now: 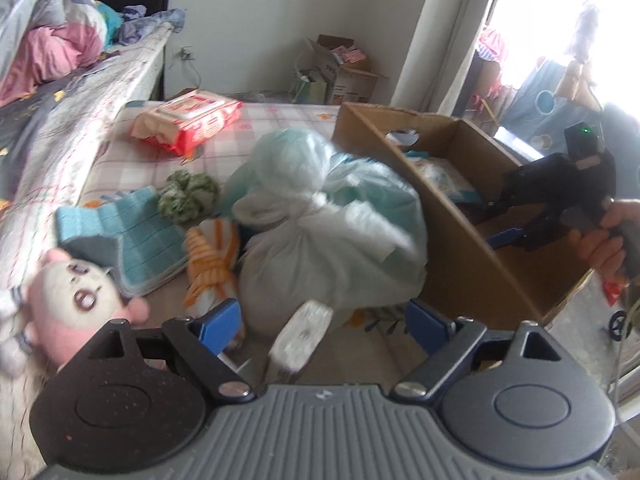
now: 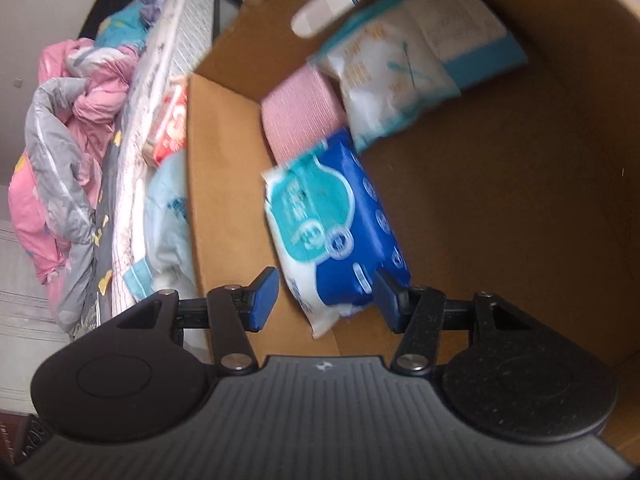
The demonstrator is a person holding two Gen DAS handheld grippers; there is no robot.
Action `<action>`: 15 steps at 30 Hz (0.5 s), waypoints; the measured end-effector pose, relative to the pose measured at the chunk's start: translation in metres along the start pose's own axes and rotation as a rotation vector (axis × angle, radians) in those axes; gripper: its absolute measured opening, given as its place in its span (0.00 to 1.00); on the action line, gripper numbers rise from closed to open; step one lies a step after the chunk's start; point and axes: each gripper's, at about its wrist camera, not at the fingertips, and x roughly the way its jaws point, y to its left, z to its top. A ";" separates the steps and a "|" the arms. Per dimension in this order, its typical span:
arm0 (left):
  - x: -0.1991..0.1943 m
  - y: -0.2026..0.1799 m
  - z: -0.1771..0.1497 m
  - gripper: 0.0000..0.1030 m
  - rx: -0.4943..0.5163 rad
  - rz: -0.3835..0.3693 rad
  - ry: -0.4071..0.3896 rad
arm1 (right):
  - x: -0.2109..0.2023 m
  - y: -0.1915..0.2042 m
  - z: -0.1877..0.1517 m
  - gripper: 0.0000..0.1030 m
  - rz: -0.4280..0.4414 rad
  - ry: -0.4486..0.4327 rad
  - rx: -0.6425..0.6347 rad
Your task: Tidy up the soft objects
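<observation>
My left gripper is open over the mat, just short of a tied white and teal plastic bag; a small white packet lies between its jaws. Near it lie an orange striped cloth, a blue cloth, a green knitted ball, a pink plush toy and a red wipes pack. My right gripper is open inside the cardboard box, its jaws on either side of a blue and white wipes pack. It also shows in the left wrist view.
The box also holds a pink cloth, a white swab bag, a white and blue pack and a small white packet. A bed with pink and grey bedding runs along the left. Another carton stands by the far wall.
</observation>
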 end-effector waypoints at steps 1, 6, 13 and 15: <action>-0.001 0.002 -0.004 0.88 -0.004 0.011 0.003 | 0.006 -0.004 0.000 0.51 -0.003 0.021 0.016; -0.007 0.013 -0.020 0.88 -0.035 0.054 -0.006 | 0.024 -0.014 0.003 0.53 0.007 0.035 0.069; -0.017 0.020 -0.033 0.89 -0.031 0.109 -0.021 | 0.016 -0.013 -0.004 0.60 -0.014 -0.001 0.064; -0.018 0.021 -0.037 0.89 -0.025 0.115 -0.020 | 0.007 -0.014 -0.010 0.61 -0.026 -0.019 0.053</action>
